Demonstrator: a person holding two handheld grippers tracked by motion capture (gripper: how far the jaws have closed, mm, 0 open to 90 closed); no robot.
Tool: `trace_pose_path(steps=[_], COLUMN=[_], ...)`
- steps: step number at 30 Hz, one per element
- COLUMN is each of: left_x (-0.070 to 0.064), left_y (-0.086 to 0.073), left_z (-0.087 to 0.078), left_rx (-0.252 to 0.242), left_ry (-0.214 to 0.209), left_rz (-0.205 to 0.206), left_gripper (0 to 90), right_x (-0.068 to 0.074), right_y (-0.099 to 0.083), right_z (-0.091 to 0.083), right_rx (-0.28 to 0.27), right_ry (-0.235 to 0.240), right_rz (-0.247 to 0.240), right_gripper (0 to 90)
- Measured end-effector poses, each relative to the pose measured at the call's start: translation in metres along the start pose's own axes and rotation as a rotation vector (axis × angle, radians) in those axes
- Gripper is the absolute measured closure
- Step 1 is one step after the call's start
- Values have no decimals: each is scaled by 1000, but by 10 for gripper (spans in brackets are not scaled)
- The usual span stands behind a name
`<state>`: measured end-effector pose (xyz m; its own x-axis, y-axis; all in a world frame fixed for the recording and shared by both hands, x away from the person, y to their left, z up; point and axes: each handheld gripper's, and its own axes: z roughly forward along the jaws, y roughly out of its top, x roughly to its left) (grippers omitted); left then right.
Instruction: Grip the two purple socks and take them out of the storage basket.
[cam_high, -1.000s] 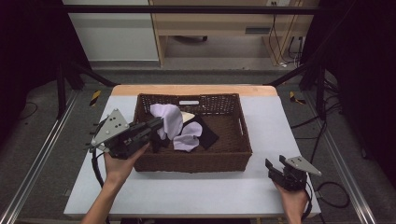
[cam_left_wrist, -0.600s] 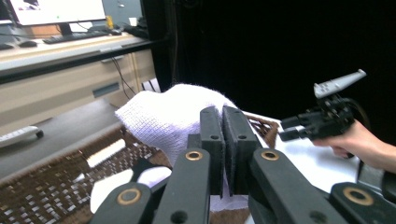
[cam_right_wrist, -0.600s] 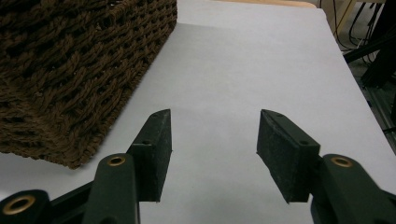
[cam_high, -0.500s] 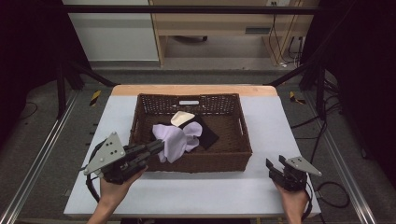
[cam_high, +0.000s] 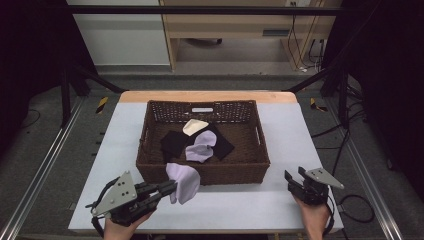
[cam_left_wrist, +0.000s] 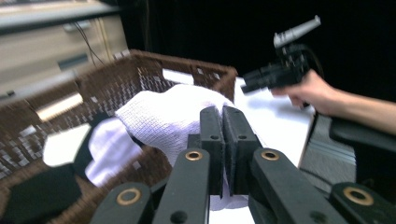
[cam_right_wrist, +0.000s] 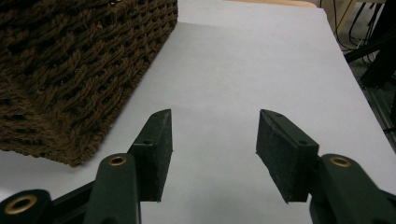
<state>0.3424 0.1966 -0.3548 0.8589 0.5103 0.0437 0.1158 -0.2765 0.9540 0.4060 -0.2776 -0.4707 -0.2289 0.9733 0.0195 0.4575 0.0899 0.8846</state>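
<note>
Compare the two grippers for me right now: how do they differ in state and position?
The left gripper has its fingers shut on a lavender cloth at the front wall of the wicker basket; the right gripper has its fingers spread open and holds nothing. The left one sits at the basket's front left, the right one off its front right corner over the white table. Both are black and hand-held.

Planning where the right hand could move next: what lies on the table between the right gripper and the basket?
Nothing: in the right gripper view, bare white table runs from the open right gripper to the basket.
</note>
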Motion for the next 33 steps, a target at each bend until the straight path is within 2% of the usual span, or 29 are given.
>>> trace_pose_path(steps=[7,16,22,28,30,33], left_x=[1,9,10,14,15,14], left_y=[-29,-61,-73,-84,-86,-86], left_z=[17,42,56,65,67,66], left_rx=[100,211,266,317,336,335], left_ry=[-23,-24,-33,-39,-36,-24], left_rz=[-45,-95,-106,-139,-148,-154], left_gripper=[866,866,866,858,827,708], right_x=[-1,0,0,0,0,0], right_y=[0,-1,-1,-1,-1,-1], right_z=[-1,0,1,1,2,2], right_rx=[-1,7,12,16,19,20], right_ry=[0,2,2,1,0,-1], right_rz=[1,-8,-10,-5,-6,-7], right_gripper=[459,457,456,447,445,443])
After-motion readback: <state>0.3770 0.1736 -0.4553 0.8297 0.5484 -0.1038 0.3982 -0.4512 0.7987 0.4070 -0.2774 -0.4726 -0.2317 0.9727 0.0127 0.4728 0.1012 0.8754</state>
